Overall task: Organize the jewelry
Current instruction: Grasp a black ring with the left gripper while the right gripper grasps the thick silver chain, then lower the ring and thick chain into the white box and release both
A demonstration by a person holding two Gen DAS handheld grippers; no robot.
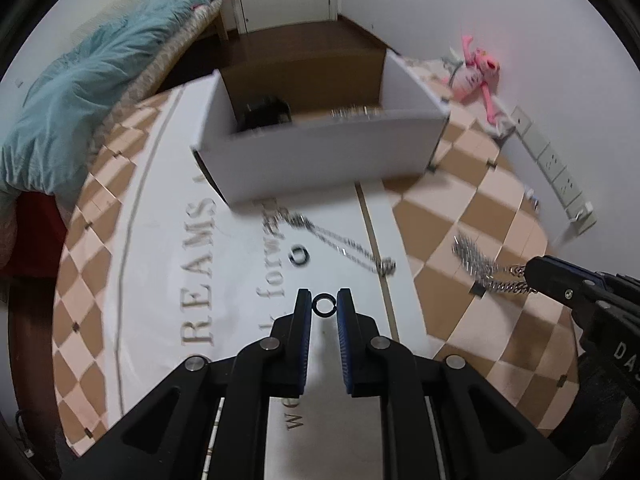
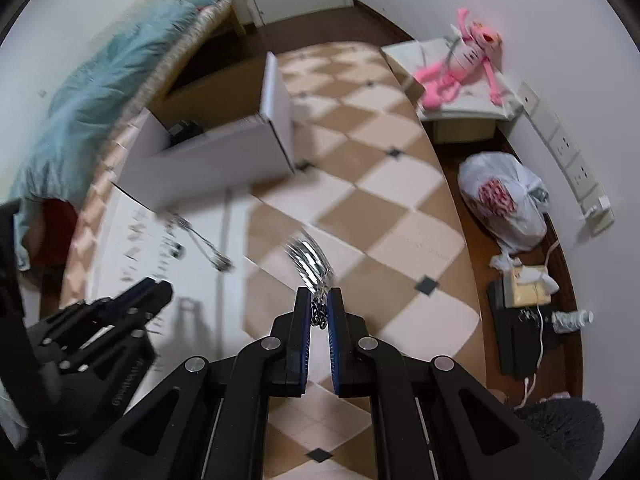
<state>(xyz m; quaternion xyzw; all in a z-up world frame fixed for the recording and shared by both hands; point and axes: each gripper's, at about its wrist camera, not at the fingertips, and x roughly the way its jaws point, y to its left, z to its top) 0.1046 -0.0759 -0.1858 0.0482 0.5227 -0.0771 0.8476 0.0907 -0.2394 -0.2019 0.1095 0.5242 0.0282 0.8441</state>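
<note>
Two handheld tools work over a desk covered in a tan and cream checkered cloth with a white printed mat on top.

The left tool (image 1: 324, 306) is clenched on a small black ring (image 1: 324, 305), held upright between its blue-padded tips, above the white mat (image 1: 168, 240). A 2nd small black ring (image 1: 299, 256) lies on the mat just ahead of it, and a thin silver chain necklace (image 1: 340, 246) trails diagonally across the mat from near the box toward the right.

The right tool (image 2: 319, 304) is clenched on a heavy silver link chain (image 2: 316, 268). A few links hang down between its pads while the rest swings forward and up in a motion blur, so the chain's long axis runs away from the tool.

The white cardboard box (image 1: 320, 152) stands open-topped at the far side of the mat. It lies straight ahead of the left tool, which is the nearer of the 2; from the right tool it lies ahead and to the left, well apart. Inside, a dark blocky object (image 1: 266, 114) sits at the left, and something silver and glinting (image 1: 352, 114) rests toward the right; blur hides what these are.

Judging from this, both pieces are in mid-carry, and the coming move is likely forward to the box opening, the ring having the shorter, straighter path.

A pink plush toy (image 2: 464, 68) lies in the background.
</note>
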